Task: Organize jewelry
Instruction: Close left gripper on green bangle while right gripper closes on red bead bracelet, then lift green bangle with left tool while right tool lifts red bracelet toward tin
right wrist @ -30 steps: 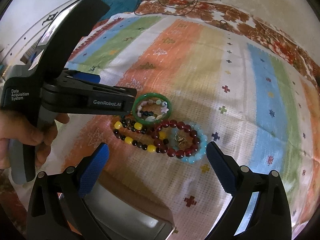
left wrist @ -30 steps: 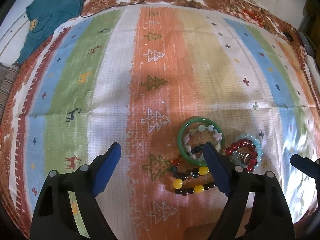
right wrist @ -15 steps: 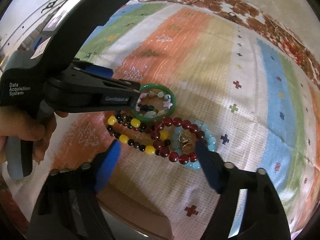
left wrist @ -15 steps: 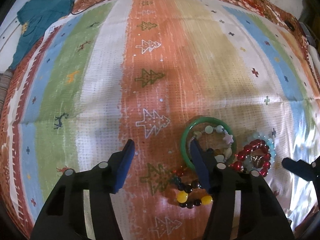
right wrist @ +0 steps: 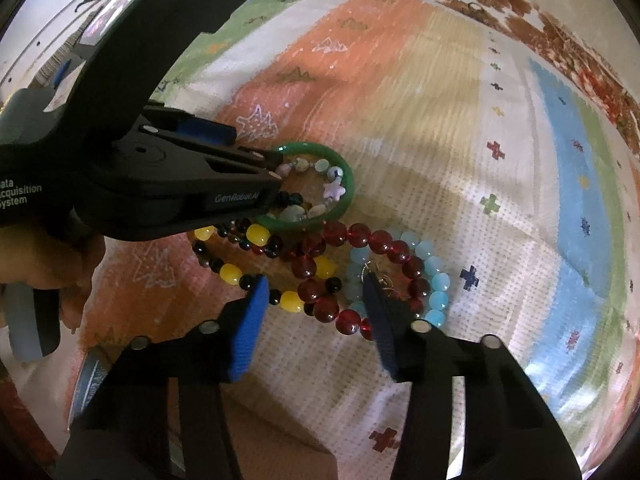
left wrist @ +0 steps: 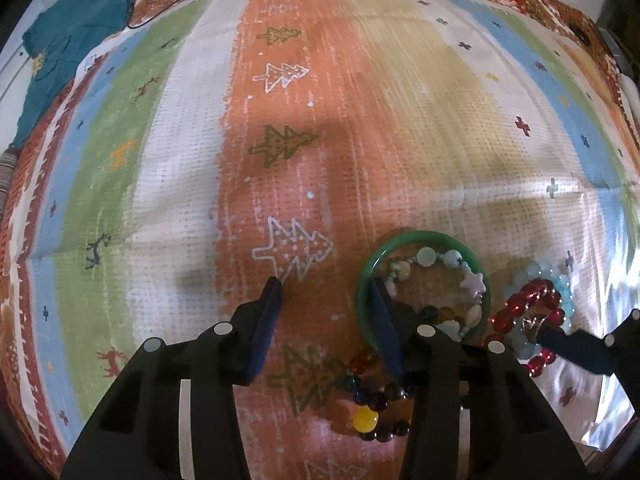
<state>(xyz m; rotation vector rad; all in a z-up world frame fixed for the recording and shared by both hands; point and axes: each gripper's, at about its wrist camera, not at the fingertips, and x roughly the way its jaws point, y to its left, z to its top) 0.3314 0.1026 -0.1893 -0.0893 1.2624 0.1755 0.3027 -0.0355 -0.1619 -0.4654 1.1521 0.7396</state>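
A pile of bracelets lies on the striped cloth. A green bangle (left wrist: 424, 238) (right wrist: 348, 184) rings a pastel bead bracelet with a star bead (left wrist: 472, 282) (right wrist: 334, 190). Beside them lie a black and yellow bead bracelet (right wrist: 236, 272) (left wrist: 366, 420), a dark red bead bracelet (right wrist: 360, 240) (left wrist: 532, 296) and a light blue bead bracelet (right wrist: 434, 284) (left wrist: 540, 270). My left gripper (left wrist: 326, 286) is open, its right finger inside the bangle's left rim, its left finger outside. My right gripper (right wrist: 314, 284) is open, its fingers straddling the near part of the red bracelet.
The striped cloth (left wrist: 360, 120) with tree and cross patterns covers the surface. A teal garment (left wrist: 68, 36) lies at the far left corner. A thin dark cord (left wrist: 180, 0) runs along the far edge. A brown and grey object (right wrist: 260, 448) sits under my right gripper.
Both grippers have narrowed their fingers and moved forward and down onto the pile. The left one's right finger has entered the green bangle; the right one now straddles the red beads.
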